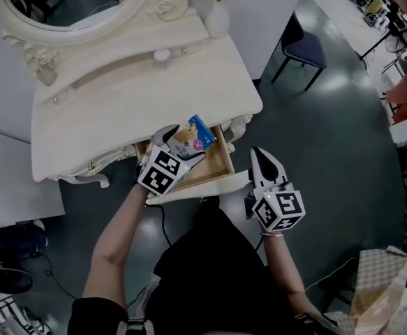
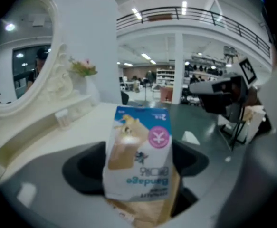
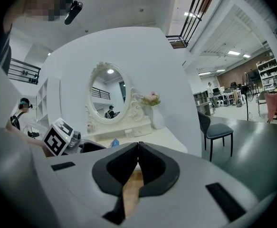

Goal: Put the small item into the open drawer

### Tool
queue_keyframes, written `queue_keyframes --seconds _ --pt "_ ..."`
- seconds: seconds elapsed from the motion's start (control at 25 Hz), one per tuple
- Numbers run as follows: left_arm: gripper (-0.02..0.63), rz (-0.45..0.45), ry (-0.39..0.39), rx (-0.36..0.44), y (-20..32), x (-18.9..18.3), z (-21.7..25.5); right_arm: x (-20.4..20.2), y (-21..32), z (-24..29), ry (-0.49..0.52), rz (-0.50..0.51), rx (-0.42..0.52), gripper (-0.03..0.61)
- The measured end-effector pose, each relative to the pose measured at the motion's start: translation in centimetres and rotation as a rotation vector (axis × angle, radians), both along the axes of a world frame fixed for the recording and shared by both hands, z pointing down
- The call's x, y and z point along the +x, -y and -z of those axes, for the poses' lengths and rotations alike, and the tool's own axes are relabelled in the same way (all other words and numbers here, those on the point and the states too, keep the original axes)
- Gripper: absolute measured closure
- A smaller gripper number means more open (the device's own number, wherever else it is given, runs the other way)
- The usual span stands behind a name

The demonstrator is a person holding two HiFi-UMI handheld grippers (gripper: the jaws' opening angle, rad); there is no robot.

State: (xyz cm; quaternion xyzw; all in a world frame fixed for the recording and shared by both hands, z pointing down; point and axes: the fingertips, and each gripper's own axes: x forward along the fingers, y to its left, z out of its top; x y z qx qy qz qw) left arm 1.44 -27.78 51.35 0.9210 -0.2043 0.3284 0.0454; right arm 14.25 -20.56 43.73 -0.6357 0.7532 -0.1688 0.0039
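- Closest to the left tongs' camera is the packet (image 2: 138, 156), a small white and blue pouch with a pink round mark; its print reads upside down in that view.
- Both jaws of the left tongs (image 1: 183, 144) are pressed against the packet's sides, one on each side, so it is clamped and carried clear of any surface.
- From the head view the packet (image 1: 191, 137) hangs over the left part of the open drawer (image 1: 216, 165), above its wooden bottom; whether it touches the wood cannot be told.
- That drawer is pulled out from under the pale tabletop (image 1: 140, 96), with its white front toward the person.
- Over at the drawer's right end are the right tongs (image 1: 259, 153), tips just beside the front corner; contact with it cannot be made out.
- Seen along their own jaws, the right tongs (image 3: 138, 148) are pressed together at the tips with nothing between them.
- Each pair of tongs carries a marker cube: left (image 1: 161, 172), right (image 1: 280, 210).
- Farther back on the tabletop stand an oval mirror (image 1: 70, 5) in a carved white frame and a white vase (image 1: 217, 18) of pink flowers.
- Well apart on the grey floor is a dark blue chair (image 1: 304, 47).
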Motion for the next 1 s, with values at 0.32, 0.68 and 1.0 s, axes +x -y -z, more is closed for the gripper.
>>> queue_keyframes --seconds 0.32,0.68,1.0 --pt "0.181 -0.228 0.153 -0.079 -2.7 3.3 -5.3 1.3 0.3 -0.7 0.002 -0.022 -0.015 0.574" --pt "0.181 -0.321 0.338 -0.12 -3.2 3.5 -12.6 2.4 0.5 -1.3 0.005 -0.041 -0.035 0.574" --pt "0.181 -0.341 0.452 -0.179 -2.4 2.8 -17.9 2.5 0.5 -1.9 0.009 -0.045 -0.053 0.574"
